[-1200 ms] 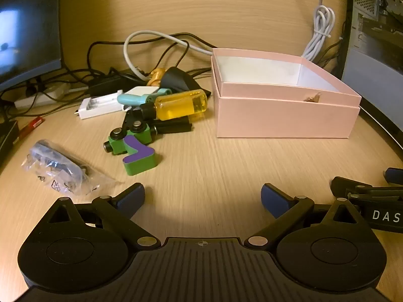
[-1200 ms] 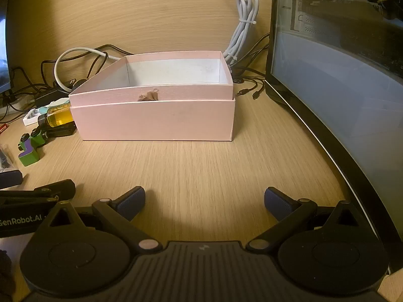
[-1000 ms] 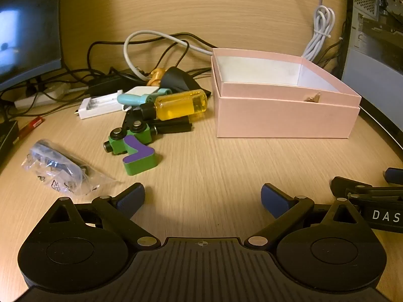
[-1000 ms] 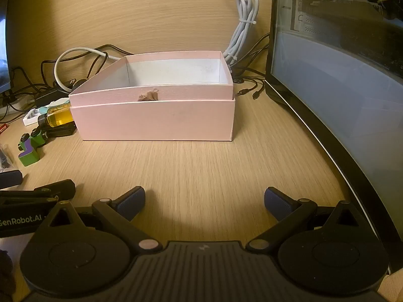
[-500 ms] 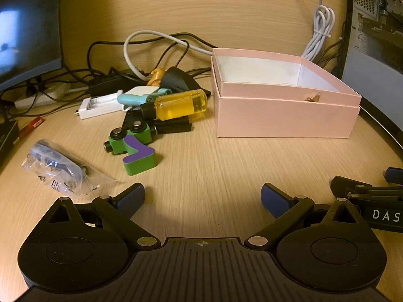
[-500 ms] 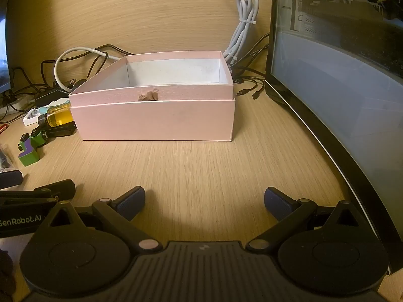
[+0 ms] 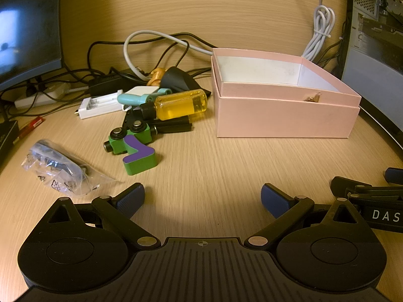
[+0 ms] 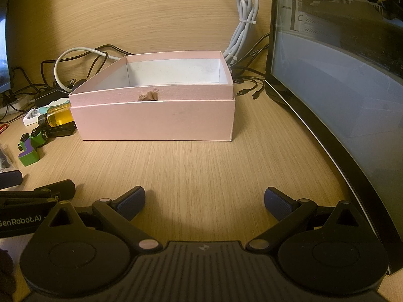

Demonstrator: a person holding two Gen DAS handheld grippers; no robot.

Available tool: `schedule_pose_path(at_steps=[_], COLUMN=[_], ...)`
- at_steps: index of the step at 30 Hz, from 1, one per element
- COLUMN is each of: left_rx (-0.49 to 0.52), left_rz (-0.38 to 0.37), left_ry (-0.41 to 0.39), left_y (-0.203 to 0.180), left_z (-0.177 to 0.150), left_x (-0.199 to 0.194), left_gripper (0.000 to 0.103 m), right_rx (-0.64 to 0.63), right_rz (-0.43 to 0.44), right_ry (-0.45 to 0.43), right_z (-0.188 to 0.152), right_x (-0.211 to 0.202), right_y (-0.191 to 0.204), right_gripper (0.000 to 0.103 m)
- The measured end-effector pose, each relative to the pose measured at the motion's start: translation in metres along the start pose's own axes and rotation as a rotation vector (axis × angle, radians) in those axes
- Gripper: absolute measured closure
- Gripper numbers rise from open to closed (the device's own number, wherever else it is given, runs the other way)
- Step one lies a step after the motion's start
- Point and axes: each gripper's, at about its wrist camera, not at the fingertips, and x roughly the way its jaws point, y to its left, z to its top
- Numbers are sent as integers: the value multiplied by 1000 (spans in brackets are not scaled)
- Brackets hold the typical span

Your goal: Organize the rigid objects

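Your left gripper (image 7: 202,198) sits low over the wooden desk (image 7: 214,166), jaws spread wide and holding nothing; your right gripper (image 8: 204,202) rests level beside it, also wide apart and empty. The pink box (image 8: 156,118) stands uncovered straight ahead of the right gripper, with bare desk between. Left of the box lies the clutter: a yellow bottle (image 7: 176,104) close to the box's left wall, a green-and-purple block (image 7: 139,157) nearer you, and a plastic bag (image 7: 58,168) farthest left. A monitor (image 8: 340,88) hems the box's right side.
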Motion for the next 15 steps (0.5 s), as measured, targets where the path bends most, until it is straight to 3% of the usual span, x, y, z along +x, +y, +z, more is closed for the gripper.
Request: schedule_pose_path(at_steps=[15], left_rx=[2], left_rz=[1], left_ry=[0], left_y=[-2], left_z=[1], left_x=[-3], left_gripper=[1], right_rx=[0], right_rz=[0], right_ry=[0], right_z=[0], right_x=[0], right_y=[0], right_gripper=[2])
